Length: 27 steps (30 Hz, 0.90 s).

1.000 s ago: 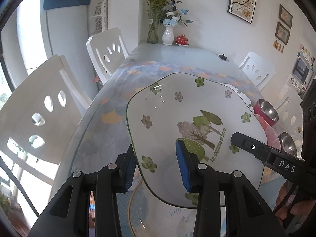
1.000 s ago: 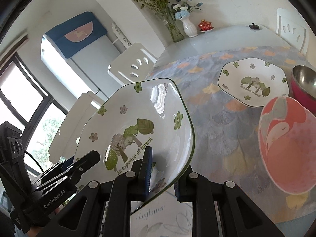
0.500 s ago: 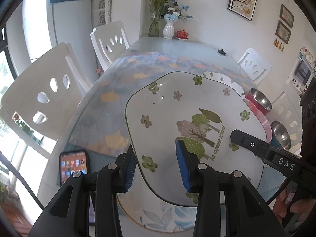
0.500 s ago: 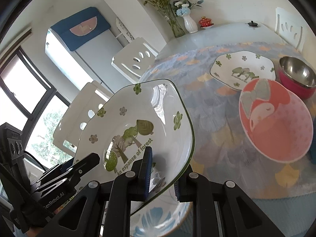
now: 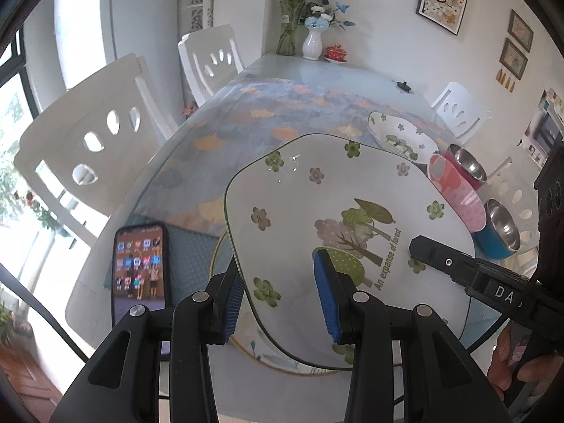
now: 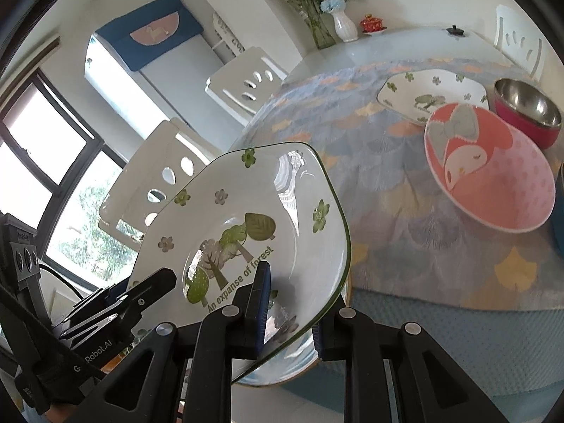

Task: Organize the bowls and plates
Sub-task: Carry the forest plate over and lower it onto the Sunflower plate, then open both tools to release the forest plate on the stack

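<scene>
Both grippers hold one white forest-print plate (image 5: 338, 211) (image 6: 246, 218) above the near table edge. My left gripper (image 5: 278, 299) is shut on its near-left rim. My right gripper (image 6: 289, 313) is shut on its right rim and shows in the left wrist view (image 5: 458, 268). Under the held plate lies a round gold-rimmed plate (image 5: 225, 331) (image 6: 282, 366). Farther off stand a smaller forest-print dish (image 5: 398, 134) (image 6: 433, 91), a pink fox bowl (image 5: 458, 190) (image 6: 493, 172), a red steel bowl (image 5: 465, 165) (image 6: 528, 109) and a blue steel bowl (image 5: 500, 229).
A phone (image 5: 141, 271) lies lit on the table's near-left edge. White chairs (image 5: 98, 134) stand along the left side and one at the far right (image 5: 458, 109). Vases with flowers (image 5: 312, 38) and a small red pot (image 5: 336, 51) sit at the far end.
The held plate and both grippers have drawn back toward the near table edge. The phone, the round plate below and the bowls at right have come into view.
</scene>
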Each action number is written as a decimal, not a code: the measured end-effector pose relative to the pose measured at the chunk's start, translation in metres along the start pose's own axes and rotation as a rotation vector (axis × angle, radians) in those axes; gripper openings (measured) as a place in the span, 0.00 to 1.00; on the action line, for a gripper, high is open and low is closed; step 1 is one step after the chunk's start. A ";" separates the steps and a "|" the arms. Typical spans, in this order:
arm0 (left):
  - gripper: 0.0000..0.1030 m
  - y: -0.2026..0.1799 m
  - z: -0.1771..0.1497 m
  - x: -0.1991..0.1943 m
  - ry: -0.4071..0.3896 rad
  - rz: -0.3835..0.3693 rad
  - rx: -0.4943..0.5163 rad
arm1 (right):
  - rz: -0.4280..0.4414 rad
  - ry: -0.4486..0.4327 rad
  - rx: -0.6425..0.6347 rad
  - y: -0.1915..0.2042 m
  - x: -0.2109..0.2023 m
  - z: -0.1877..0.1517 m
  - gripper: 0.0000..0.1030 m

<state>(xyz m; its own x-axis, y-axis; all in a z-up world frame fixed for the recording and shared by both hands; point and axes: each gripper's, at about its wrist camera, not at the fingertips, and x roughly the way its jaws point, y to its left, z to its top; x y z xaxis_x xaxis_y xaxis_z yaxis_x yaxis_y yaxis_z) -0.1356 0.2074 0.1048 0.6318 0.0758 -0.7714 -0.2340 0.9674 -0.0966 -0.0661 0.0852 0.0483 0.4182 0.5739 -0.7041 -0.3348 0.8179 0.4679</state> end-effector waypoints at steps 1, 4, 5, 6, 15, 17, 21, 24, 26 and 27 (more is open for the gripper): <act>0.34 0.002 -0.004 0.000 0.003 0.000 -0.006 | 0.001 0.008 -0.002 0.000 0.002 -0.003 0.19; 0.34 0.007 -0.012 0.004 0.028 0.007 -0.020 | -0.004 0.030 -0.008 0.003 0.006 -0.009 0.19; 0.34 0.009 -0.015 0.005 0.034 0.013 -0.023 | -0.003 0.037 -0.012 0.004 0.008 -0.011 0.19; 0.34 0.010 -0.016 0.006 0.037 0.015 -0.027 | -0.001 0.045 -0.015 0.005 0.011 -0.014 0.19; 0.34 0.020 -0.032 0.022 0.089 0.016 -0.075 | -0.015 0.115 -0.012 0.005 0.030 -0.026 0.20; 0.34 0.022 -0.035 0.023 0.092 0.010 -0.077 | -0.019 0.132 -0.004 0.004 0.034 -0.027 0.20; 0.34 0.022 -0.037 0.025 0.093 0.019 -0.067 | -0.029 0.163 0.002 0.005 0.038 -0.028 0.20; 0.34 0.025 -0.037 0.029 0.108 0.002 -0.081 | -0.038 0.175 0.004 0.005 0.041 -0.028 0.20; 0.34 0.024 -0.038 0.031 0.115 -0.002 -0.073 | -0.044 0.180 0.011 0.004 0.042 -0.029 0.20; 0.34 0.023 -0.039 0.031 0.115 -0.003 -0.067 | -0.047 0.181 0.015 0.004 0.042 -0.029 0.20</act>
<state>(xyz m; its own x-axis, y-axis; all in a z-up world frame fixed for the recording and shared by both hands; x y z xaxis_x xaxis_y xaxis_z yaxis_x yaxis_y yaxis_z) -0.1503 0.2231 0.0544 0.5442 0.0411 -0.8379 -0.2836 0.9490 -0.1377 -0.0742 0.1118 0.0050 0.2738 0.5195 -0.8095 -0.3055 0.8450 0.4390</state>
